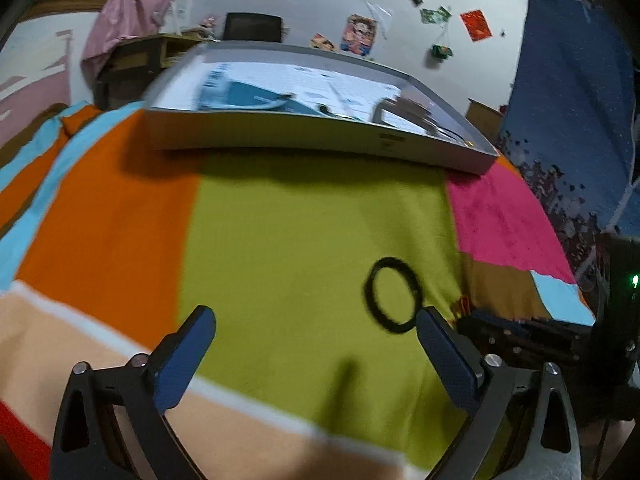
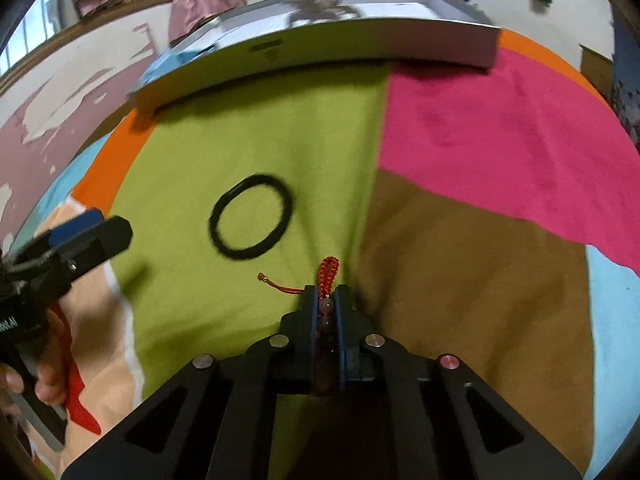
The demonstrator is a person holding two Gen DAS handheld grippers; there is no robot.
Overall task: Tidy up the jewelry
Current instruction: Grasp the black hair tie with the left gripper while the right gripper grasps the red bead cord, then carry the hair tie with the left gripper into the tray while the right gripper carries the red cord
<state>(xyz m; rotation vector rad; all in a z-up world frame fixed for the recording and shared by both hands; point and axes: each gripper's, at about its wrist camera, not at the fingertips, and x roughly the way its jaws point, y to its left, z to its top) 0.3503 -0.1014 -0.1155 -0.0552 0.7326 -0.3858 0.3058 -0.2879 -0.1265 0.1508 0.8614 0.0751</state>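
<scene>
- Left gripper [image 1: 316,340]: fingers spread wide, nothing between them. It points down at the green panel of the blanket [image 1: 288,240].
- Black ring [image 1: 394,295]: lies flat on the green panel, ahead of the left gripper and off to its right side. In the left wrist view its near edge sits just beside the right finger [image 1: 444,360]; cannot tell if they touch. It is not centred between the fingers.
- The ring is a hoop, so no long axis. Judgement: any approach angle works, but one finger has to land inside the hoop or both must straddle the band.
- Key relation: the left gripper is the free one and the nearer to the ring. Judgement: it needs a shift to its right and a bit forward before closing.
- Right gripper [image 2: 326,294]: fingers closed tight on a beaded bracelet [image 2: 325,320]. Beads sit between the pads, red braided cord [image 2: 329,274] pokes out past the tips, and a loose cord tail lies on the blanket to the left.
- Bracelet runs lengthwise along the fingers, at the green/brown seam.
- Tray [image 2: 320,60]: far edge of the blanket, well beyond both pieces. Judgement: likely drop spot.
- Risk: the loose tail may snag on the lift.
</scene>
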